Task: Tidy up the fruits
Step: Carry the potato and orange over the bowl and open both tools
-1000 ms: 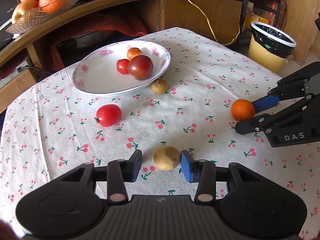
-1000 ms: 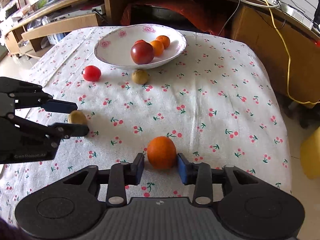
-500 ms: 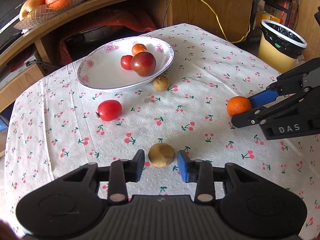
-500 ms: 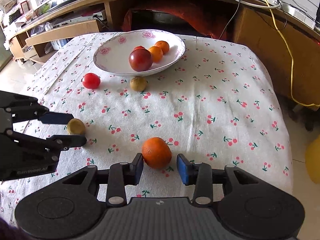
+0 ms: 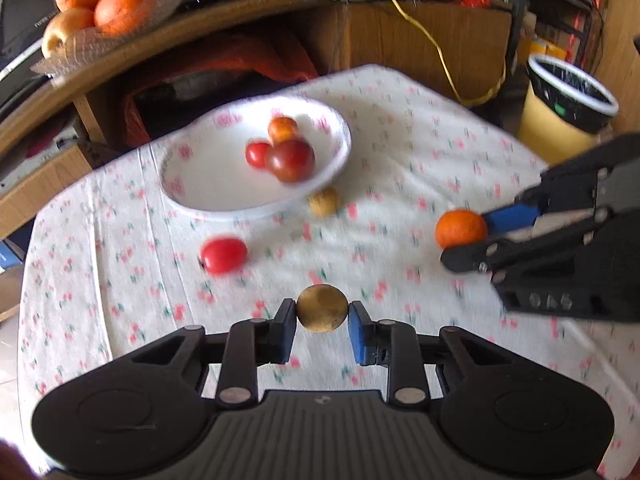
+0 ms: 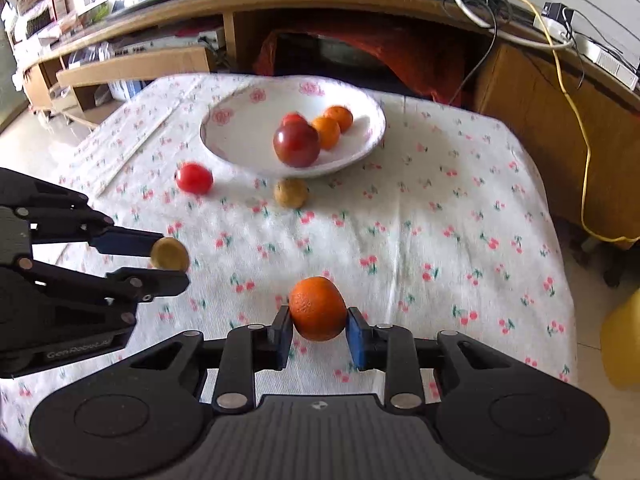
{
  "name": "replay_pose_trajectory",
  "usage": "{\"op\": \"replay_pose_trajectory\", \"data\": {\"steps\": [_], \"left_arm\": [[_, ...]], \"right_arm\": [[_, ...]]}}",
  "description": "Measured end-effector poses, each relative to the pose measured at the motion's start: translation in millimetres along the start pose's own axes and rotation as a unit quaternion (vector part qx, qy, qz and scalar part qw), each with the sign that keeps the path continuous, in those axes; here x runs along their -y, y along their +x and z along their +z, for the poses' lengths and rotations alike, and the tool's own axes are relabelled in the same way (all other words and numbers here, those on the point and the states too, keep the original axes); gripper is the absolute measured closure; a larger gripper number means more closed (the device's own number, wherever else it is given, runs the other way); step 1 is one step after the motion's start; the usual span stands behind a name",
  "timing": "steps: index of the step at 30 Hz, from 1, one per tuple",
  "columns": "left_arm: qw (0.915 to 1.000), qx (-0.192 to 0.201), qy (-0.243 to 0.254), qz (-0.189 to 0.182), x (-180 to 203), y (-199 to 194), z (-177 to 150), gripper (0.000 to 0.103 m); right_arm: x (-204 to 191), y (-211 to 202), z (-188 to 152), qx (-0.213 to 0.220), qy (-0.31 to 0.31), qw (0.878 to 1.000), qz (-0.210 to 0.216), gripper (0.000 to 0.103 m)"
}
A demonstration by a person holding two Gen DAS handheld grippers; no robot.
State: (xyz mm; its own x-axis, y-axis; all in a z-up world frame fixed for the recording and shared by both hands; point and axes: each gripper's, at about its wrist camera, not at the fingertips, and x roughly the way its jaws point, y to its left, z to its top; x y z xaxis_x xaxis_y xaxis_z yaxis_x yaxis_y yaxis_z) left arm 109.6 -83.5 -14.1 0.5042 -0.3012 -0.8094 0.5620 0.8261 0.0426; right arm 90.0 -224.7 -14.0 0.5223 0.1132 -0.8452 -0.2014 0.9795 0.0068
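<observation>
My left gripper (image 5: pixel 322 316) is shut on a small brown round fruit (image 5: pixel 322 308) and holds it above the cloth; it also shows in the right wrist view (image 6: pixel 169 255). My right gripper (image 6: pixel 317 326) is shut on an orange (image 6: pixel 317 308), also lifted; the orange shows in the left wrist view (image 5: pixel 461 229). A white flowered bowl (image 6: pixel 240 140) at the back holds a dark red tomato (image 6: pixel 297 144), a small red one and two small oranges. A red tomato (image 6: pixel 194 178) and another brown fruit (image 6: pixel 291 193) lie on the cloth in front of the bowl.
The table wears a white cherry-print cloth (image 6: pixel 420 220). A wooden desk (image 6: pixel 320 4) curves behind it, with a glass dish of oranges (image 5: pixel 108 4) and cables on top. A yellow bin with a black liner (image 5: pixel 564 112) stands off the table's right side.
Both grippers have closed on their fruit and risen from the cloth: the left with the brown fruit, the right with the orange. Both views now look from higher up.
</observation>
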Motion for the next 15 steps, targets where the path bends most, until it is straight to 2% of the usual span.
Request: {"op": "replay_pose_trajectory", "data": {"steps": [6, 15], "left_arm": [[0.9994, 0.032, -0.015, 0.006, -11.9, 1.9, 27.9, 0.066], [0.9984, 0.047, -0.021, 0.022, -30.6, 19.7, 54.8, 0.066]], "right_arm": [[2.1, -2.3, 24.1, 0.027, 0.011, 1.0, -0.001, 0.08], [2.4, 7.8, 62.8, 0.057, 0.013, 0.998, 0.004, 0.08]]}}
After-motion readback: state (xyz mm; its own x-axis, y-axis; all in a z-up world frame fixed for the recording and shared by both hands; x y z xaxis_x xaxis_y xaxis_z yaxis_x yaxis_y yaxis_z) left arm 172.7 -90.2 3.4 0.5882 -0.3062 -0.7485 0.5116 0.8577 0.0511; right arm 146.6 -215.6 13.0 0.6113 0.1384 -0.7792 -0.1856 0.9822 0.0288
